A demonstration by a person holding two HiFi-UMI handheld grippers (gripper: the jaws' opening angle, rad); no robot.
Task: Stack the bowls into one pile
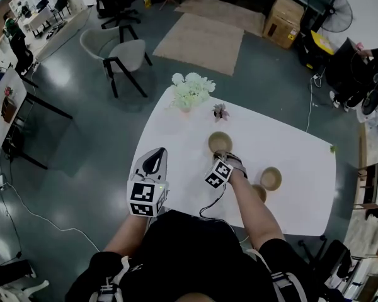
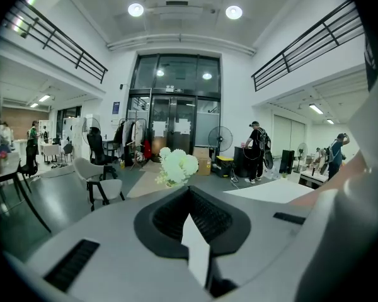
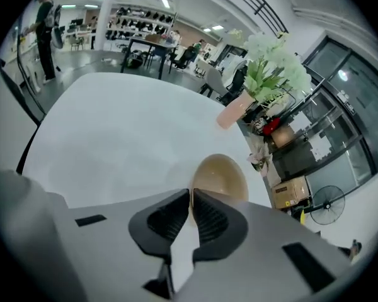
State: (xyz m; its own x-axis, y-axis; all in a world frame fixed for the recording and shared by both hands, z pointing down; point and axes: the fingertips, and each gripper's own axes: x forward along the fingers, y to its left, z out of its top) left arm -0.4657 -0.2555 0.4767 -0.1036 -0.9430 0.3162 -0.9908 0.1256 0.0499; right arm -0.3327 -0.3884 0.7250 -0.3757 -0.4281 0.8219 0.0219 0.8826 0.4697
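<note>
The round tan wooden bowl sits on the white surface. Its near rim is pinched between the almost-closed jaws of the right gripper, so this looks like the pick-up step. The next move is probably to lift it level and carry it to the neighbouring tan bowl, right of those jaws. The left gripper is closed and empty, well off to the left.

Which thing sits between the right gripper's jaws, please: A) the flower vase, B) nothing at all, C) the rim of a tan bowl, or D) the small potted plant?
C: in the right gripper view, the right gripper has its jaws pinched on the near rim of the bowl, while the vase stands well beyond it on the table.
</note>
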